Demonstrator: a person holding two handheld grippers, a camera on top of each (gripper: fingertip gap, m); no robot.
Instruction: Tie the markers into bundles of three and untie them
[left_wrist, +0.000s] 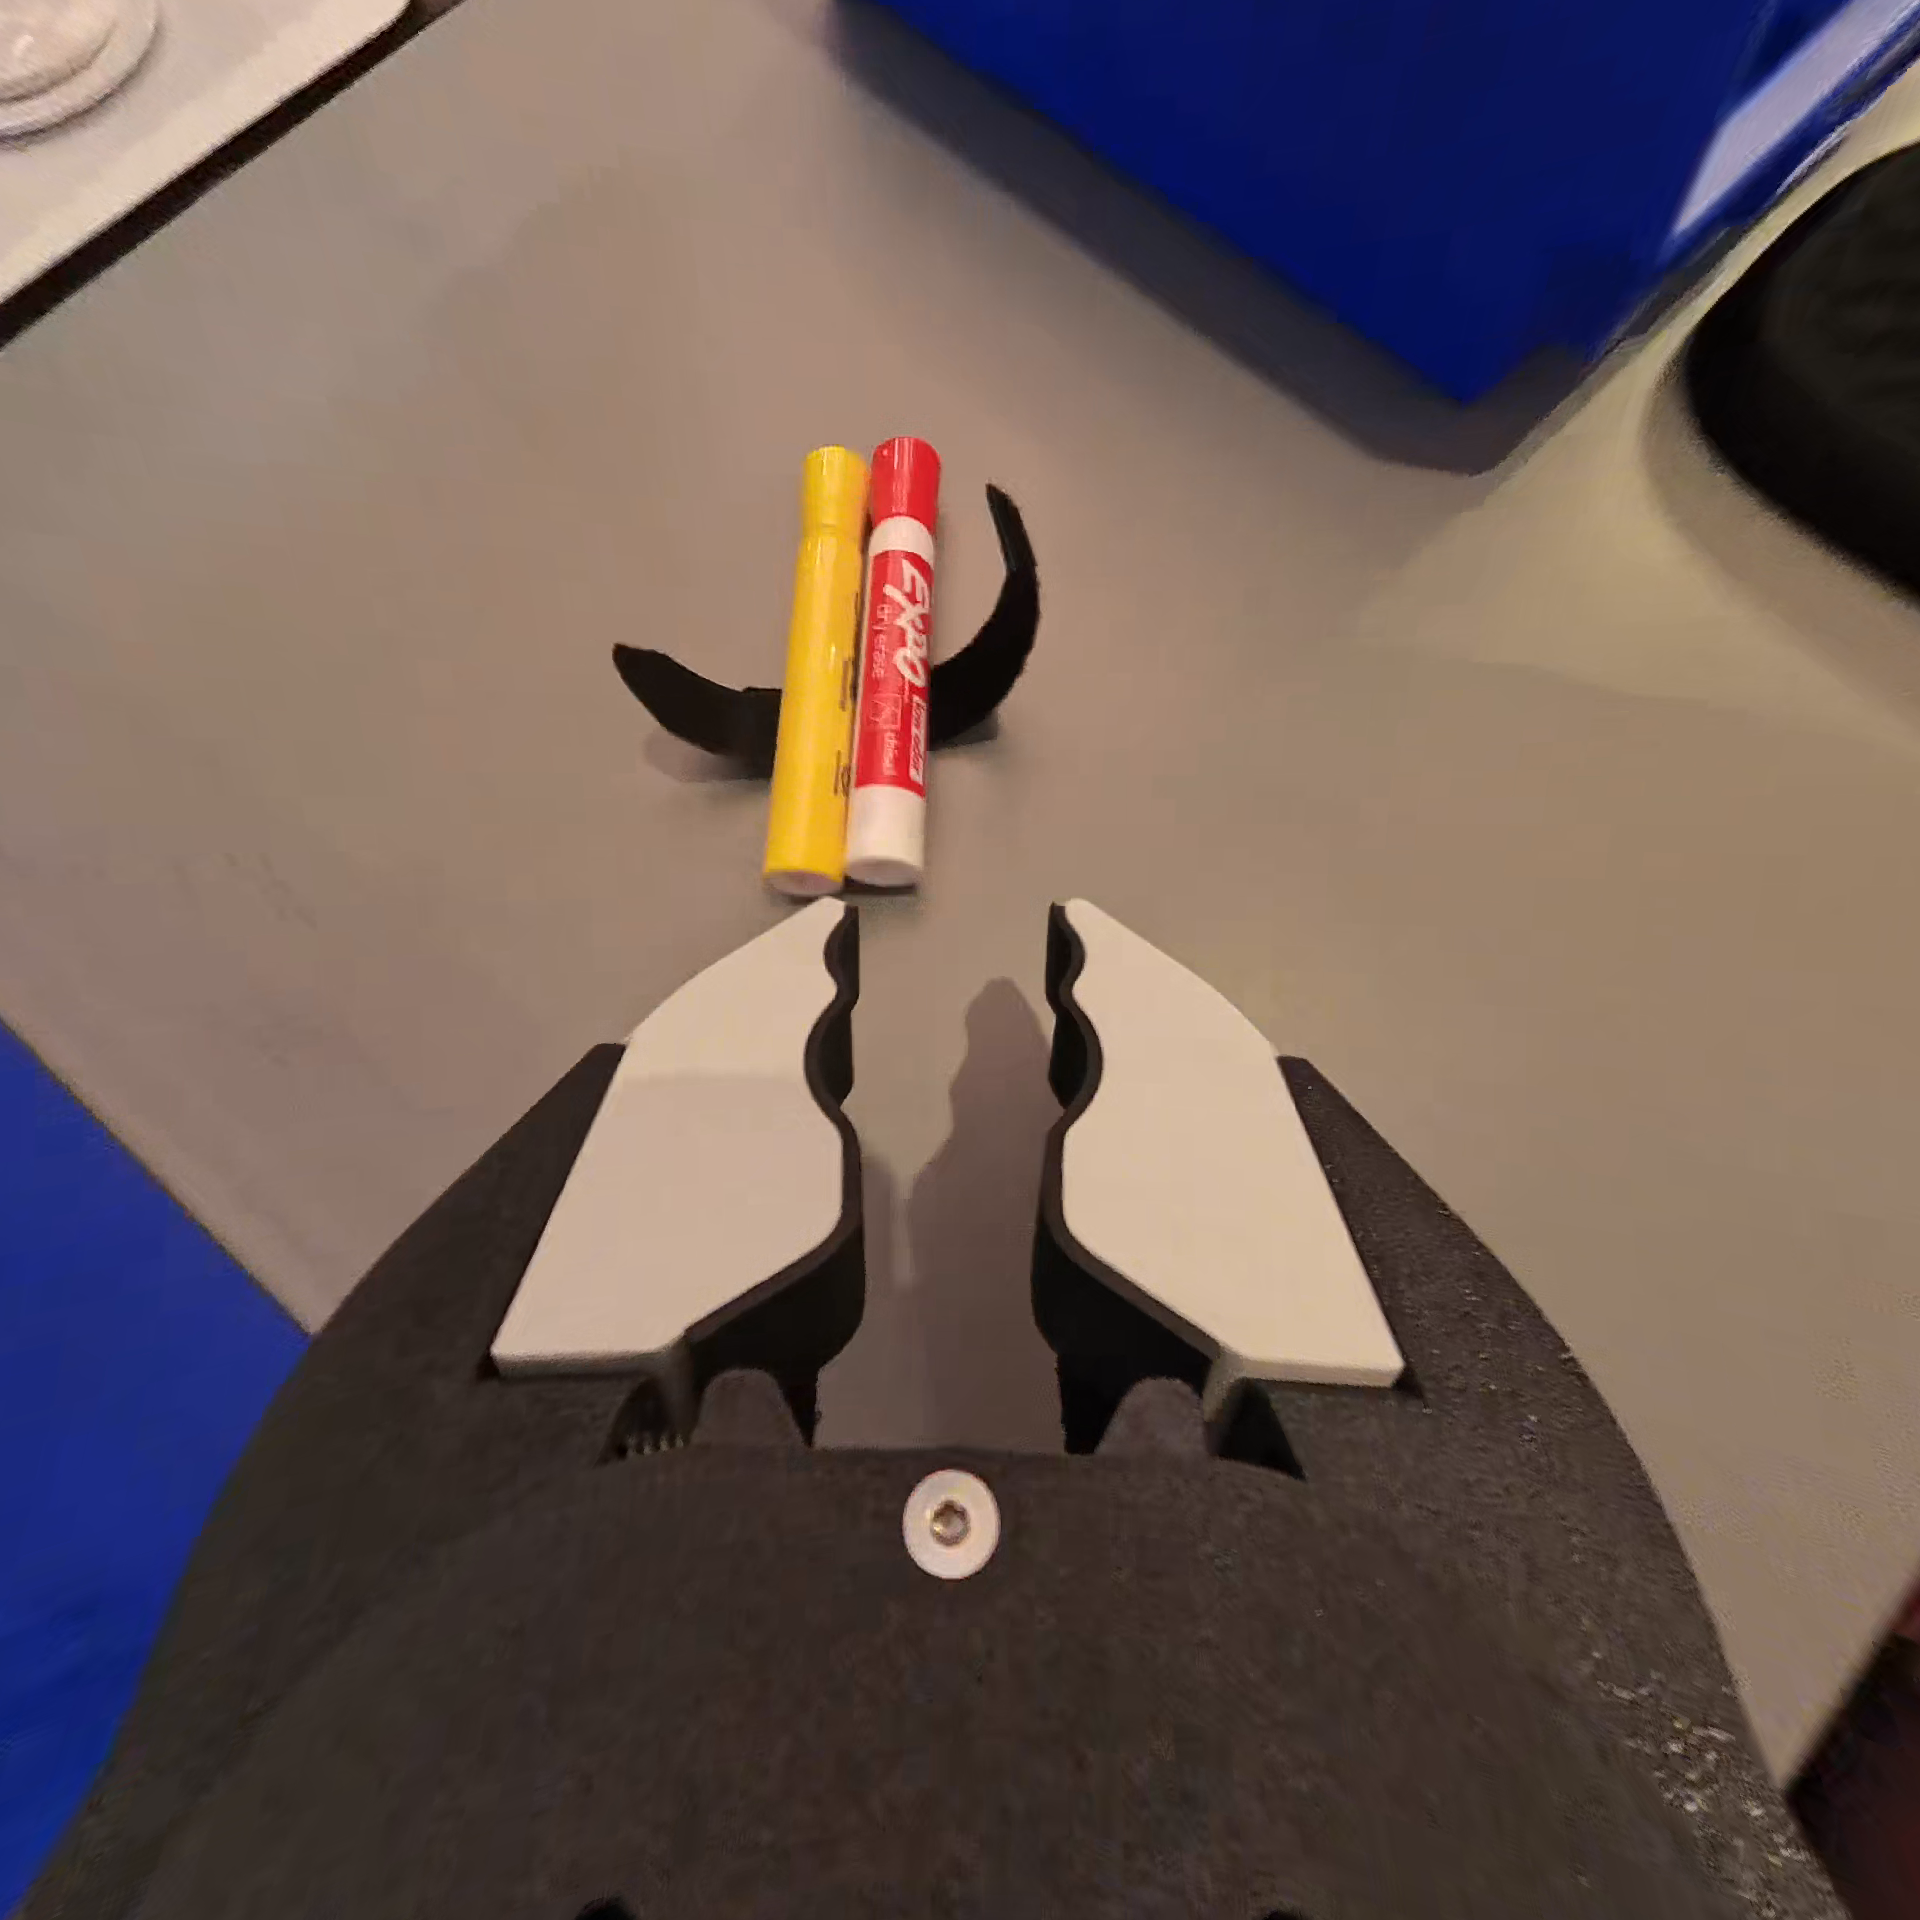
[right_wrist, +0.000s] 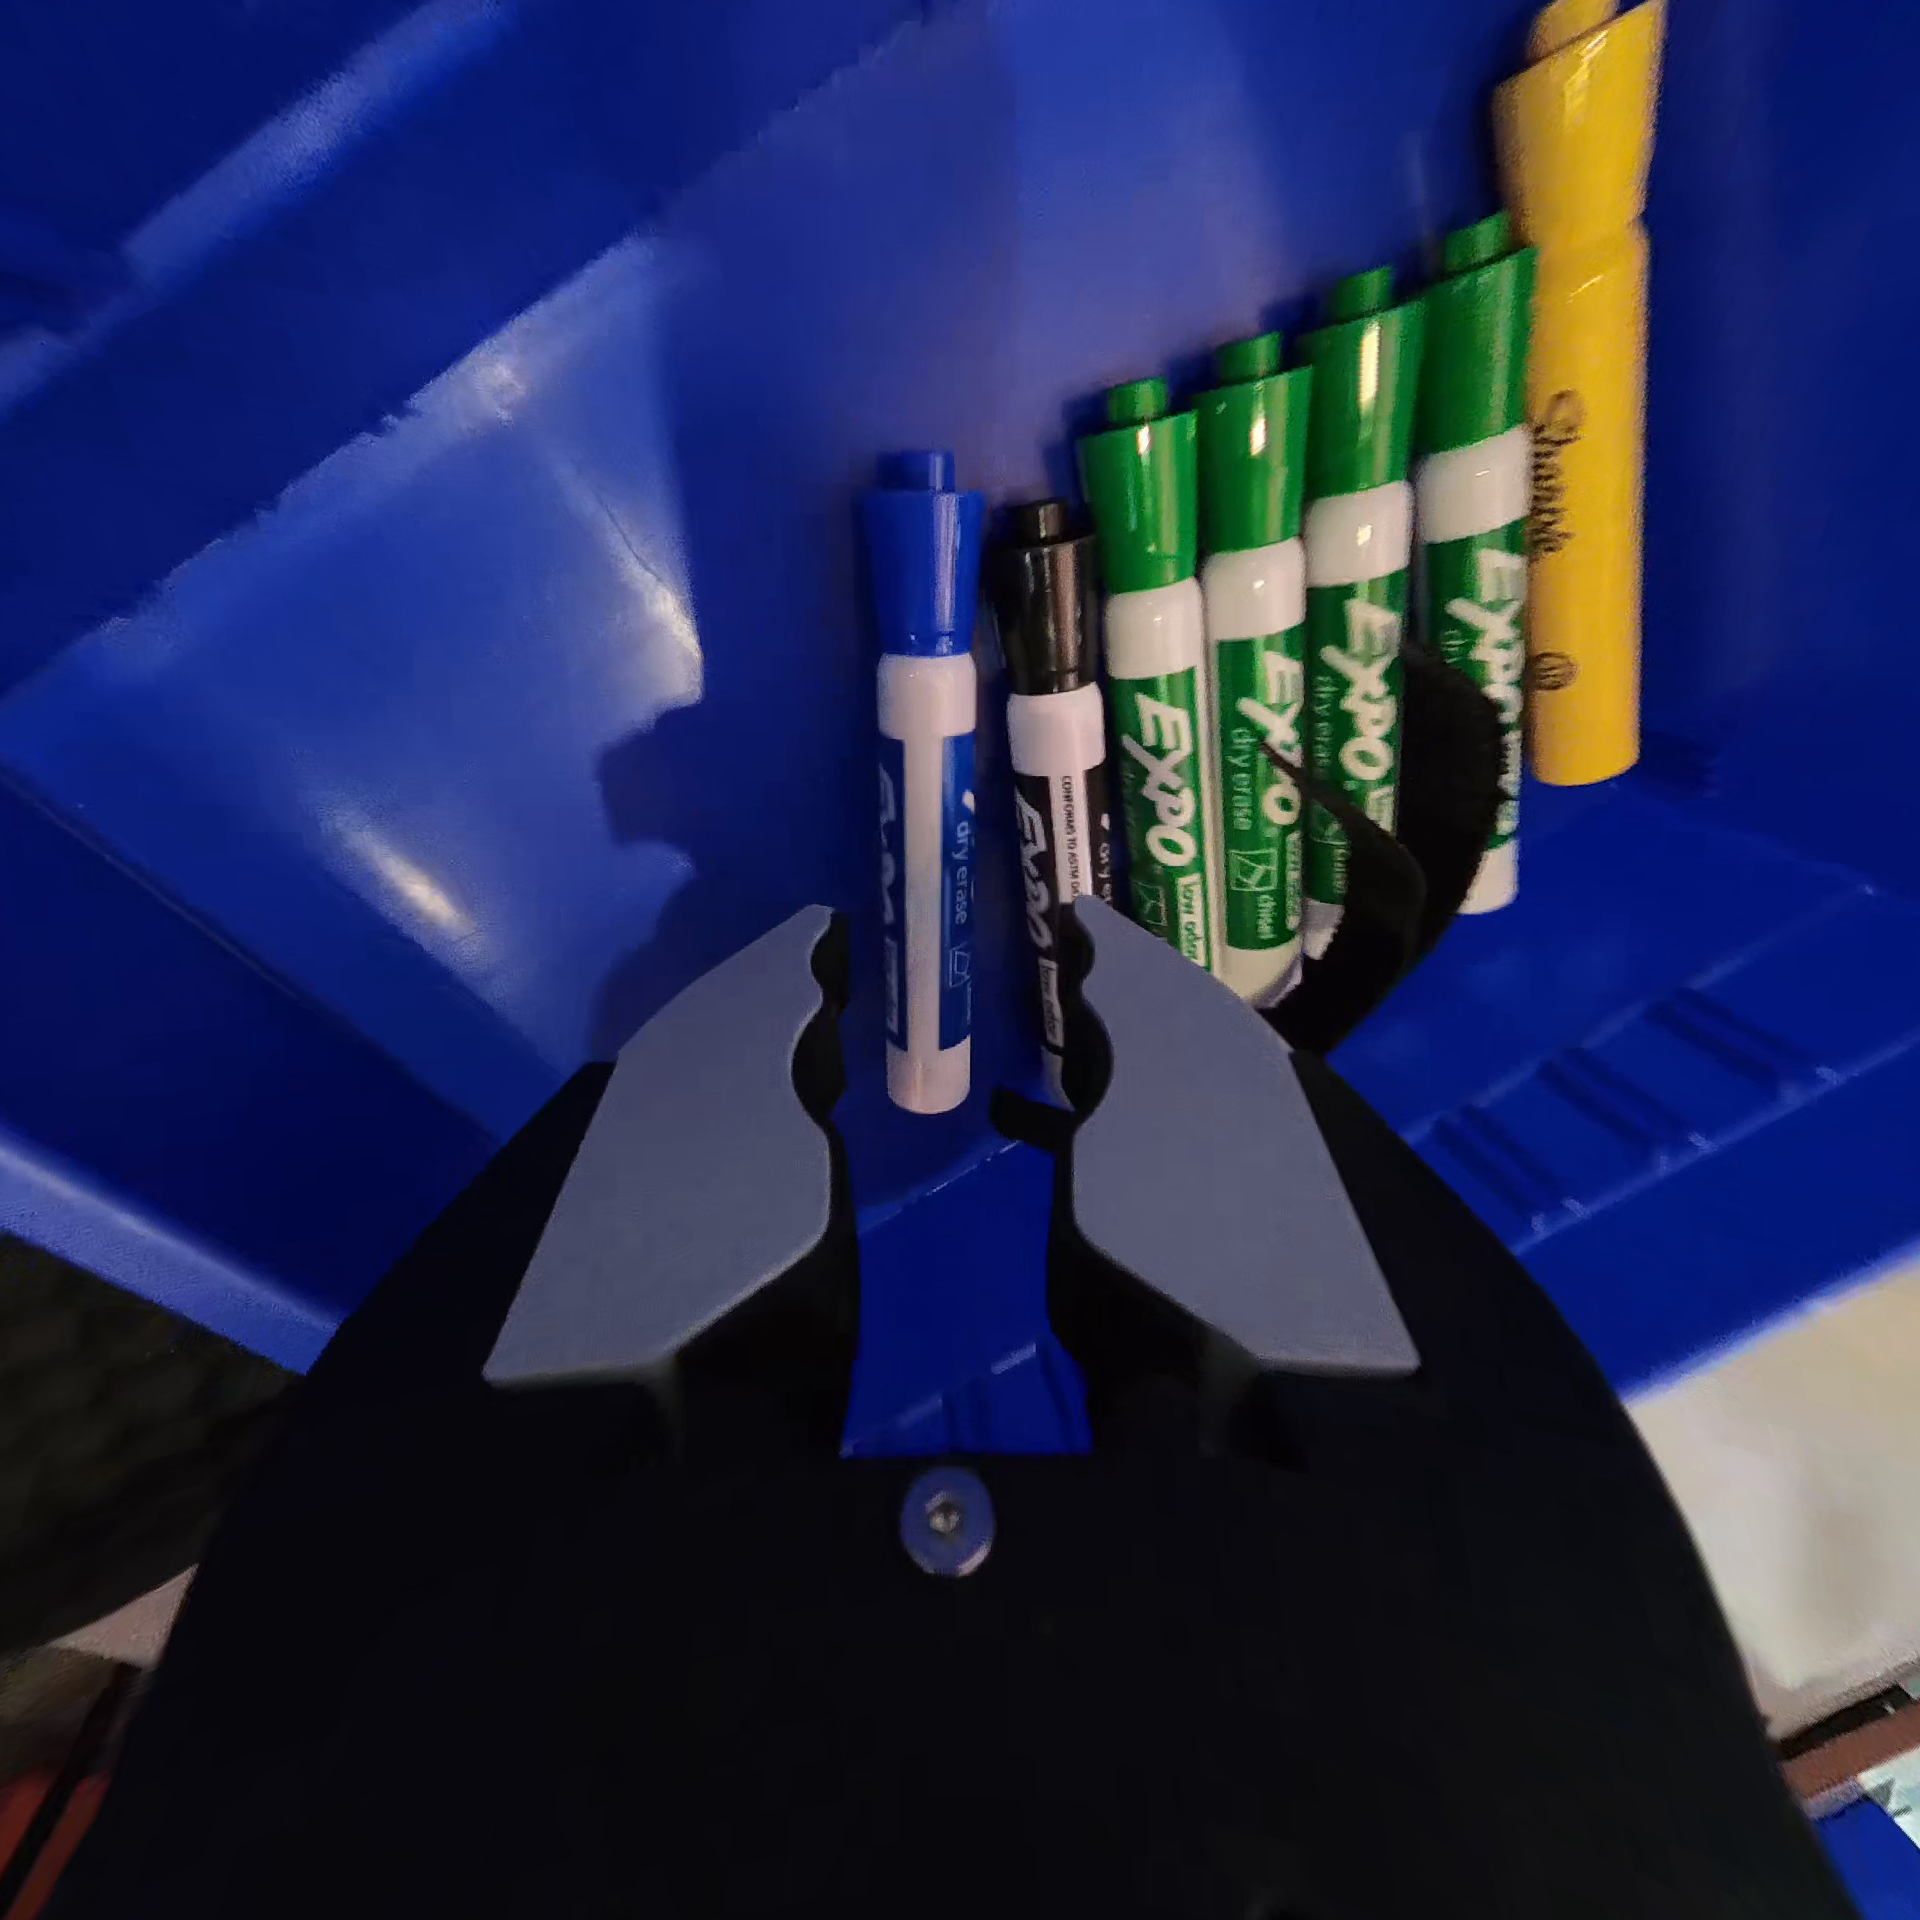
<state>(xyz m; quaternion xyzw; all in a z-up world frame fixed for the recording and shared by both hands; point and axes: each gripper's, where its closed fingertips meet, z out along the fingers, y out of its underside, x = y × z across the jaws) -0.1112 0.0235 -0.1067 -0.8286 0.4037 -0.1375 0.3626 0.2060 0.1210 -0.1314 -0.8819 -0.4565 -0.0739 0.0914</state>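
Observation:
In the left wrist view a yellow marker (left_wrist: 817, 670) and a red marker (left_wrist: 894, 665) lie side by side across an open black strap (left_wrist: 987, 644) on the grey table (left_wrist: 416, 623). My left gripper (left_wrist: 951, 914) is open and empty, just short of the markers' near ends. In the right wrist view my right gripper (right_wrist: 956, 925) is open inside a blue bin (right_wrist: 416, 623). The near end of a blue marker (right_wrist: 928, 831) lies between its fingers, with a black marker (right_wrist: 1049, 790) by the right finger. Several green markers (right_wrist: 1257, 727), a yellow marker (right_wrist: 1584, 499) and a black strap (right_wrist: 1382, 862) lie to the right.
A blue bin (left_wrist: 1299, 177) stands at the back right of the table in the left wrist view. A clear round object (left_wrist: 62, 52) sits on a lighter surface at the top left. A dark rounded object (left_wrist: 1829, 364) is at the right edge. There is about 35 cm between the tips of the two grippers.

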